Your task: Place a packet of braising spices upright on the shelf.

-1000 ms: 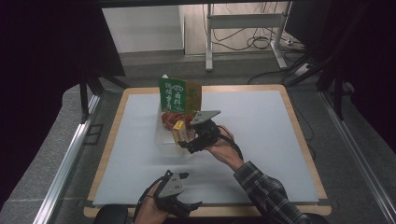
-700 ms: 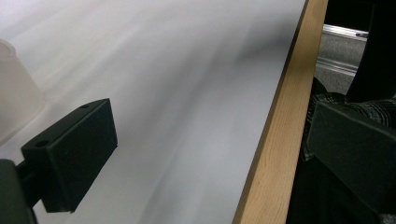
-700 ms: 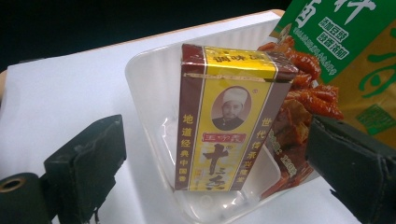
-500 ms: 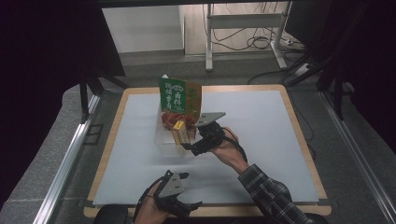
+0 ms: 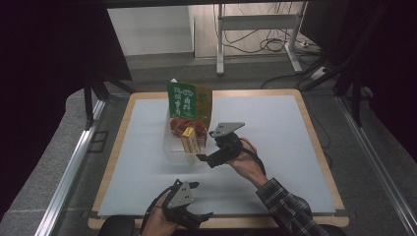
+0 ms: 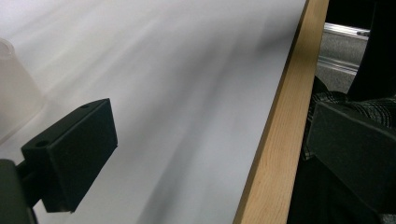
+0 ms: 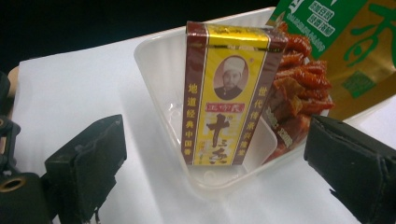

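A yellow and brown box [image 7: 229, 93] stands upright in a clear plastic tray [image 7: 159, 93], next to red snack pieces [image 7: 299, 88]. Behind them stands a green and gold bag [image 7: 345, 42]. In the high view the box [image 5: 189, 139] and tray [image 5: 172, 146] sit mid-mat. My right gripper [image 5: 206, 148] is open just to the tray's right and touches nothing. In the right gripper view the right gripper [image 7: 217, 156] frames the box from a short way off. My left gripper [image 5: 200, 200] hovers open near the front edge, and in the left gripper view the left gripper [image 6: 210, 158] holds nothing.
A white mat [image 5: 275, 132] covers the wooden table [image 5: 314, 132]. The table's wooden edge [image 6: 275, 140] and a plaid sleeve [image 6: 345, 100] appear in the left gripper view. Metal rails [image 5: 74, 162] run along both sides. Cables and a stand [image 5: 255, 44] lie beyond the far edge.
My right gripper has drawn back a little from the tray toward the right and front, while the box stays standing in the tray. The left gripper has barely moved.
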A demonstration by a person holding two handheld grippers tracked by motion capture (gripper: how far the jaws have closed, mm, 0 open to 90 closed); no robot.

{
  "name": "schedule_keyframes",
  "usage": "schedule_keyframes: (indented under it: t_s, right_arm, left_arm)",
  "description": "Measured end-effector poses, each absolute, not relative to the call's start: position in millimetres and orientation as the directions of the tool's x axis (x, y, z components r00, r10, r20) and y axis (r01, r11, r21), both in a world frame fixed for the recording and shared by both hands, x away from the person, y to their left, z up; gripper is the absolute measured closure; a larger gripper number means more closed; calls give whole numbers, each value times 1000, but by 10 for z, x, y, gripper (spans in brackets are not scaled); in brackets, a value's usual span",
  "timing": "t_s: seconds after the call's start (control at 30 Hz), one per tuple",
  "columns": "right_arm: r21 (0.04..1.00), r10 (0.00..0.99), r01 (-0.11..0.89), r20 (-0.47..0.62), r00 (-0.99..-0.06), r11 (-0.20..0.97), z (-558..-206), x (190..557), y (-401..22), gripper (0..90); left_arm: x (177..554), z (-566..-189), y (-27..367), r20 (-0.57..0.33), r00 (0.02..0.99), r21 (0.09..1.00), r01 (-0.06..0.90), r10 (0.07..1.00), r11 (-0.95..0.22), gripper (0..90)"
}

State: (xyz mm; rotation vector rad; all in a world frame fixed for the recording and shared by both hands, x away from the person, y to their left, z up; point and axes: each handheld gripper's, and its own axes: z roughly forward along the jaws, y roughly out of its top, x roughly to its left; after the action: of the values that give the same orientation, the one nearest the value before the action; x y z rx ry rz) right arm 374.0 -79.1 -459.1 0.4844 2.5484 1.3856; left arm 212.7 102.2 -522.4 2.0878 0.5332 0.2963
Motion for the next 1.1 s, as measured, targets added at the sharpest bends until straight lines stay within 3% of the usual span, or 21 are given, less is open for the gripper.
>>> schedule_keyframes:
  t_s: [1.1]
  right_arm:
    - [815,420,241,-3,-908,527,-4595,3690,-1178,57]
  left_arm:
    - [2139,-5228,1038,9,868,836,265,497,-480,13]
